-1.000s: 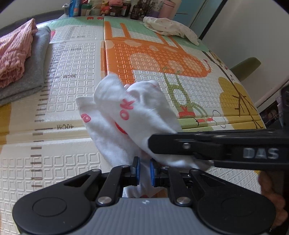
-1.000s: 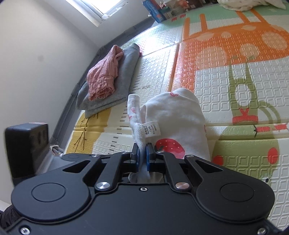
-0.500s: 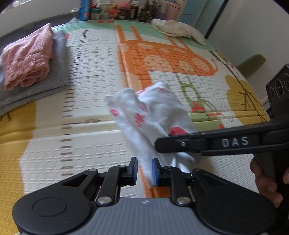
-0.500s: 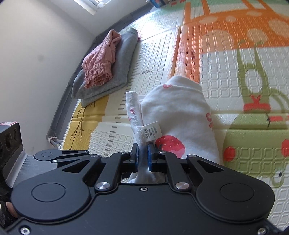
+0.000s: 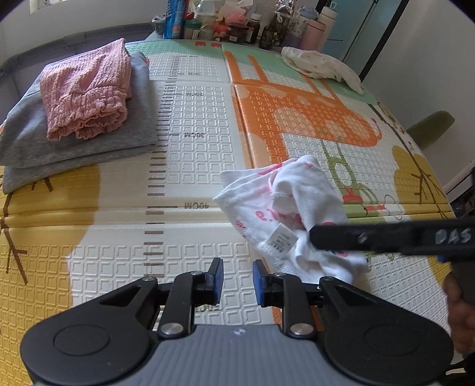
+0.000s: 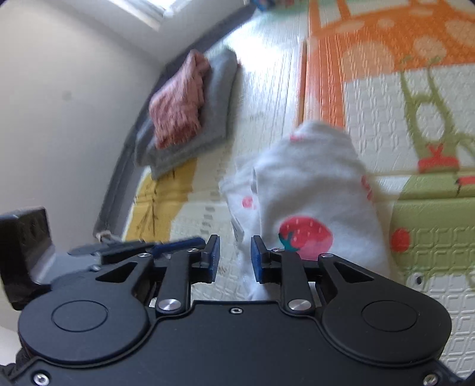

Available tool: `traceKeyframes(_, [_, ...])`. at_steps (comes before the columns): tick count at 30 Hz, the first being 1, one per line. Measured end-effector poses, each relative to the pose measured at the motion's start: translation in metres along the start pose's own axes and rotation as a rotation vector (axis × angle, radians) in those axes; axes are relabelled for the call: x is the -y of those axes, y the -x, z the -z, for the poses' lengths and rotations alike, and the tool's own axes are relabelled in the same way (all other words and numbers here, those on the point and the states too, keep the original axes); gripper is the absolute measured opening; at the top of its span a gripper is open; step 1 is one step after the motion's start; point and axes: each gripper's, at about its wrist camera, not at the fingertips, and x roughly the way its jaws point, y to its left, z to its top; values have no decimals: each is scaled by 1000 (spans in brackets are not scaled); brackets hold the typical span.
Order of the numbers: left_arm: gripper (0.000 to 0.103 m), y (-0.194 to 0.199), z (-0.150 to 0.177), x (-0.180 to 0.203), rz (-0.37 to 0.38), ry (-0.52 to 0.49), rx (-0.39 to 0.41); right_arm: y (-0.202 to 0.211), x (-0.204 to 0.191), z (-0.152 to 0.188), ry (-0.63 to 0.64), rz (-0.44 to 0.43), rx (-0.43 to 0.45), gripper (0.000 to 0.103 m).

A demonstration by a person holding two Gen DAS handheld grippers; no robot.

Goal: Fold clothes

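A small white garment with pink print and a strawberry lies crumpled on the play mat, its label showing. My left gripper sits to the garment's left with its jaws opening and nothing between them. In the blurred right wrist view, my right gripper is at the near end of the white garment. Its jaws are opening, and a fold of cloth hangs loosely between the pads without being pressed. From the left wrist view the right gripper reaches in sideways over the garment.
A folded pink cloth rests on a folded grey one at the mat's far left. A cream garment lies at the far right corner, with bottles and jars behind. A green chair stands off the right edge.
Both grippers' jaws have widened and released the white garment, which has sunk onto the mat. The left gripper has drawn back to the left, clear of the cloth.
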Motion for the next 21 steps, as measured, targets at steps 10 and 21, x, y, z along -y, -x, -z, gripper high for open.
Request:
traceKeyframes(10, [31,-25,-23,-4,15,96,11,27,2,-10,46,137,76,22])
traceKeyframes(21, [18,-34,-34,-8,25,133,42,1,-35,-19,208,246,64,34])
